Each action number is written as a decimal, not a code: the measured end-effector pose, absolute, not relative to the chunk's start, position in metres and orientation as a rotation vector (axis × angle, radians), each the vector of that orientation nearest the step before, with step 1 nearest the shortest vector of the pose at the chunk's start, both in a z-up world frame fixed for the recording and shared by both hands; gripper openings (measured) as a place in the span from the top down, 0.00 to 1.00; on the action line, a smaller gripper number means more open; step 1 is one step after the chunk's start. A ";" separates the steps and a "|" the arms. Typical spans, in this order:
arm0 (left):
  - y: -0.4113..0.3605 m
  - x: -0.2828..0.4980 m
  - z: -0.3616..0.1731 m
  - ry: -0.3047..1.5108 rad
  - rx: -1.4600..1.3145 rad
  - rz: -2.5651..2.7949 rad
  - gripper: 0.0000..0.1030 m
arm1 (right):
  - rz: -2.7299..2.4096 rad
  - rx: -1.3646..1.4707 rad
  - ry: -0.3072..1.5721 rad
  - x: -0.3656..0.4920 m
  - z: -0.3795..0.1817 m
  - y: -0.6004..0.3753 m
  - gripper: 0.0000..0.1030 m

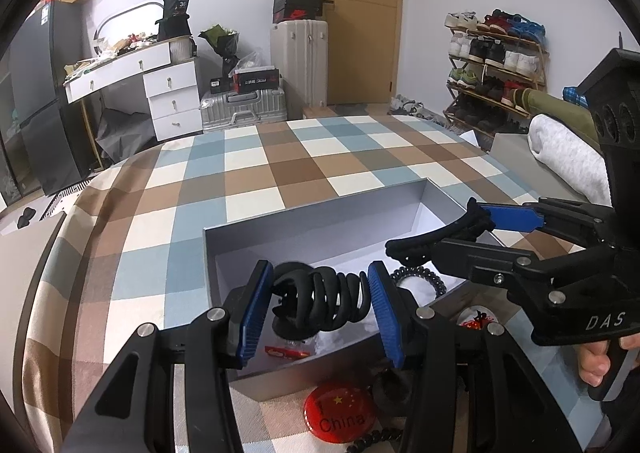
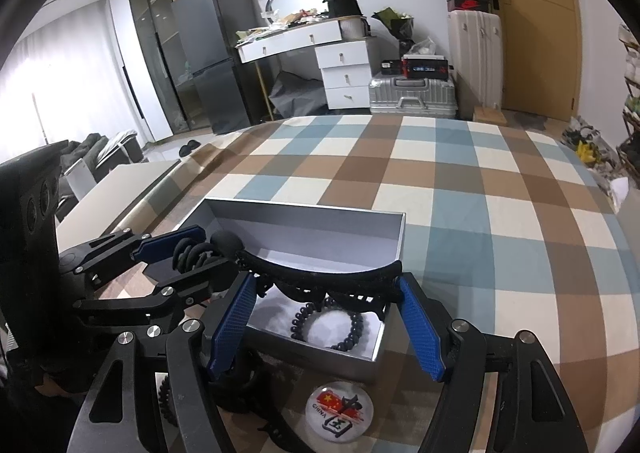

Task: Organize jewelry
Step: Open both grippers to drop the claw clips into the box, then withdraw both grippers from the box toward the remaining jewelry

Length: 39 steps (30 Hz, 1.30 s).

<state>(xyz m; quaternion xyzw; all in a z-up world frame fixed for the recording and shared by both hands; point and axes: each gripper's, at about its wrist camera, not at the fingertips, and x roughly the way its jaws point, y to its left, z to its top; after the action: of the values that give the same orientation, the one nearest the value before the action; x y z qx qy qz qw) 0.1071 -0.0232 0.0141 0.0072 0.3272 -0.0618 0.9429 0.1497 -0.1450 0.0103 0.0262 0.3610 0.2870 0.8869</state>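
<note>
Black claw clip (image 1: 320, 299) sits clamped in left tool (image 1: 320, 307) above box (image 1: 312, 217).

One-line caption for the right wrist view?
Right gripper holds a black hair clip over the open grey box containing a black beaded bracelet.

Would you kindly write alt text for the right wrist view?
The right hand-held gripper holds a curved black hair clip over an open grey box containing a black beaded bracelet. The left hand-held gripper holds a black claw clip beside it, on a checked tablecloth.

Black hair clip (image 2: 320, 278) across right gripper (image 2: 326, 327)
</note>
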 end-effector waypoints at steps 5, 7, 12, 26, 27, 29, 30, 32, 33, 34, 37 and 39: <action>-0.019 0.106 0.014 0.670 -0.003 -0.120 0.58 | 0.595 0.052 0.755 0.149 0.009 -0.145 0.29; -0.018 0.105 0.015 0.667 -0.007 -0.122 0.58 | 0.592 0.055 0.759 0.149 0.009 -0.145 0.29; -0.017 0.102 0.017 0.674 -0.007 -0.115 0.58 | 0.590 0.077 0.770 0.148 0.010 -0.147 0.23; -0.012 0.077 0.030 0.647 -0.042 -0.152 0.04 | 0.522 0.137 0.769 0.128 0.016 -0.173 0.00; -0.011 0.074 0.031 0.643 -0.047 -0.145 0.01 | 0.520 0.143 0.775 0.126 0.015 -0.175 0.00; -0.010 0.069 0.032 0.646 -0.048 -0.138 0.01 | 0.516 0.151 0.791 0.123 0.012 -0.178 0.00; -0.010 0.067 0.031 0.649 -0.044 -0.134 0.01 | 0.515 0.151 0.803 0.121 0.010 -0.179 0.00; -0.010 0.061 0.032 0.645 -0.035 -0.123 0.01 | 0.507 0.145 0.814 0.117 0.008 -0.182 0.00; -0.010 0.058 0.031 0.643 -0.029 -0.115 0.01 | 0.502 0.141 0.818 0.114 0.007 -0.182 0.00; -0.010 0.056 0.030 0.644 -0.025 -0.111 0.01 | 0.500 0.138 0.821 0.111 0.007 -0.183 0.00; -0.011 0.051 0.025 0.660 -0.012 -0.103 0.01 | 0.493 0.116 0.840 0.107 0.006 -0.183 0.00; -0.011 0.050 0.022 0.673 -0.002 -0.104 0.01 | 0.489 0.088 0.853 0.108 0.007 -0.181 0.00</action>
<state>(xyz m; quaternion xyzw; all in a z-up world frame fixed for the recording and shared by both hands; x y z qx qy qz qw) 0.0496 -0.0114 0.0215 -0.0012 0.3299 -0.0510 0.9426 0.1076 -0.1806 0.0065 0.0423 0.4093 0.2348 0.8807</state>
